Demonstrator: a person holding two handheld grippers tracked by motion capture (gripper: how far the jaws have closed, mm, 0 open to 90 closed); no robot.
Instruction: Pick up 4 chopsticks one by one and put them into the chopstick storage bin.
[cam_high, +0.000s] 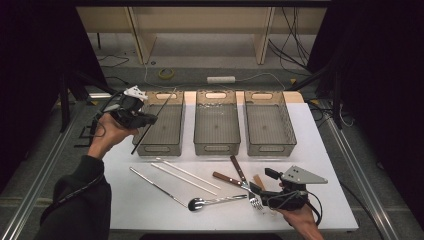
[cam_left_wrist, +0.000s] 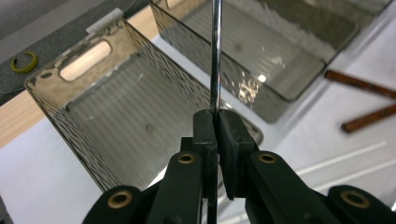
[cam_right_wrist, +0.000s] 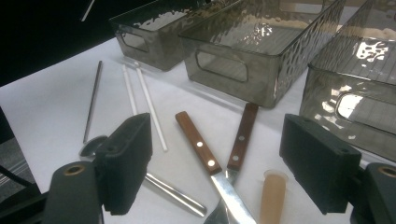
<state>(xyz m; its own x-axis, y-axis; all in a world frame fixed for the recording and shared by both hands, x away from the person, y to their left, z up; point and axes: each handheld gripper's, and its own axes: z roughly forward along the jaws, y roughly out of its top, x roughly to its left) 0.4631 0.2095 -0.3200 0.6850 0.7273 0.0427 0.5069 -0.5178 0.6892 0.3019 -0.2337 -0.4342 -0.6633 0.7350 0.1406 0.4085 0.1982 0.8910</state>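
Observation:
My left gripper (cam_high: 149, 119) (cam_left_wrist: 217, 122) is shut on a thin metal rod (cam_high: 155, 119) (cam_left_wrist: 215, 65), held slanted over the near corner of the left grey bin (cam_high: 161, 125) (cam_left_wrist: 126, 116). At the table's front right, my right gripper (cam_high: 262, 182) (cam_right_wrist: 219, 158) stands open just above the cutlery. Between its jaws lie two wooden-handled utensils (cam_high: 227, 179) (cam_right_wrist: 198, 144), (cam_high: 239, 169) (cam_right_wrist: 240, 140), and a short beige piece (cam_high: 258, 181) (cam_right_wrist: 272, 196). A fork head (cam_high: 255, 201) lies just left of the right hand.
Three translucent grey bins stand in a row, the middle one (cam_high: 216, 125) and the right one (cam_high: 269, 125) with nothing in them. On the white table (cam_high: 320, 165) lie a spoon (cam_high: 215, 201) (cam_right_wrist: 93, 145), another metal rod (cam_high: 157, 186) (cam_right_wrist: 93, 100) and two white sticks (cam_high: 185, 175) (cam_right_wrist: 149, 112).

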